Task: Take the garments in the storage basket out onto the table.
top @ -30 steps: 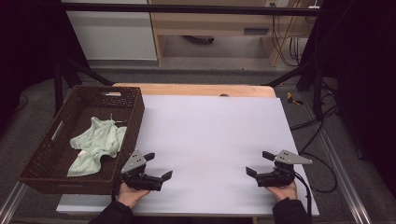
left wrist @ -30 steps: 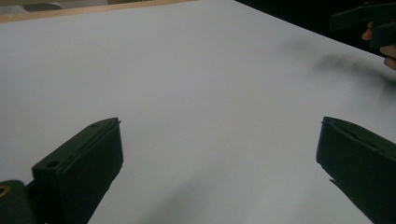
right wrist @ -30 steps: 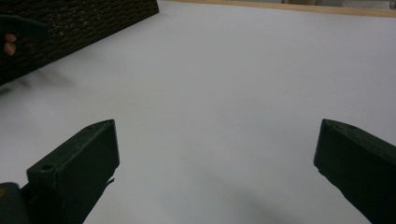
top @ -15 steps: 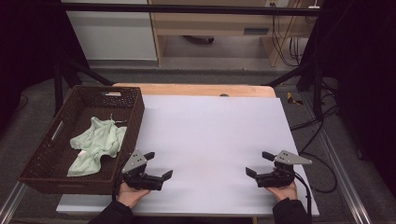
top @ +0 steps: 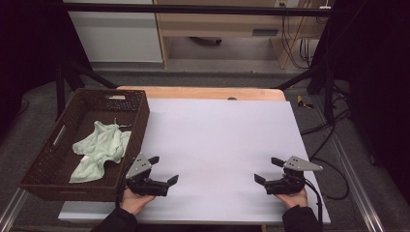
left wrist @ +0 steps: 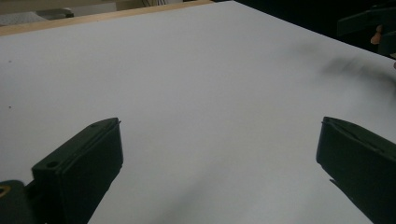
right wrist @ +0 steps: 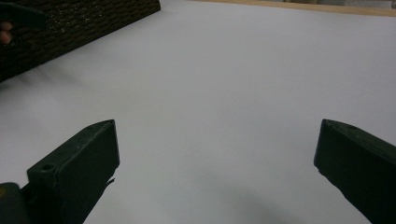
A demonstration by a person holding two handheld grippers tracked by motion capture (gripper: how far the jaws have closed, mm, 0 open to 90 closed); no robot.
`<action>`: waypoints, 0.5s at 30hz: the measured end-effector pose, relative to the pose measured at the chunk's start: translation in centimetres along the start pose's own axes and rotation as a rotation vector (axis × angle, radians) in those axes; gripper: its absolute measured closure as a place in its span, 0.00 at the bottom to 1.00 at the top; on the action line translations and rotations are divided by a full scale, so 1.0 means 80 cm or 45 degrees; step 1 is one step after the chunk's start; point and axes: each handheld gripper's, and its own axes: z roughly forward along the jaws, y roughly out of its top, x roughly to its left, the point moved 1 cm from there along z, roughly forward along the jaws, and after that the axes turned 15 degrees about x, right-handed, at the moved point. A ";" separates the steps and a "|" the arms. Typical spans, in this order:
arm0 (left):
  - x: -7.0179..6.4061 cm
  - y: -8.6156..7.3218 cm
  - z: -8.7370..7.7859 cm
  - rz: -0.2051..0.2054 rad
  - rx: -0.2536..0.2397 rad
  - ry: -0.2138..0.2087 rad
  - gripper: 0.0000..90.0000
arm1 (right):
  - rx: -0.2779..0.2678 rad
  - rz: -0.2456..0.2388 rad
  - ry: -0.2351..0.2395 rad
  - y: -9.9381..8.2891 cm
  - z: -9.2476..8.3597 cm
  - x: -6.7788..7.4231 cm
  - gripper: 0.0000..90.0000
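Pale green cloth (top: 99, 149) lies crumpled inside the brown wicker basket (top: 140, 121) at the left edge of the table, and it is the thing nearest to my left gripper (top: 161, 169). In the high view I see this gripper low over the white table sheet (top: 217, 140), just beside the near right corner of the basket, with its jaws spread wide and nothing between them. My right gripper (top: 267, 170) sits well apart from it, near the right edge of the sheet, also wide open and empty. A hand (top: 134, 200) holds each one from below.

In the left gripper view, the two black jaws stand far from each other over bare white sheet, and between them is nothing. The right gripper (left wrist: 369, 28) shows small at the top right corner.

In the right gripper view, the jaws are again wide apart and hold nothing. The woven wall of the basket (right wrist: 79, 23) crosses the top left.

I judge the cloth to be light, soft and limp, so it will sag and unfold when lifted. It will not break or slip much. I would take hold at a raised fold near its middle, or at one corner, pinching through several layers so that it does not drag on the basket wall.
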 end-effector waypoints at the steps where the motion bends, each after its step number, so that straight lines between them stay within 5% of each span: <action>1: 0.000 0.001 -0.001 -0.001 0.001 0.002 0.00 | -0.001 -0.002 0.000 0.000 0.000 0.000 0.01; 15: -0.002 0.012 -0.012 -0.015 0.021 0.050 0.00 | -0.001 -0.002 -0.001 0.000 0.000 0.000 0.01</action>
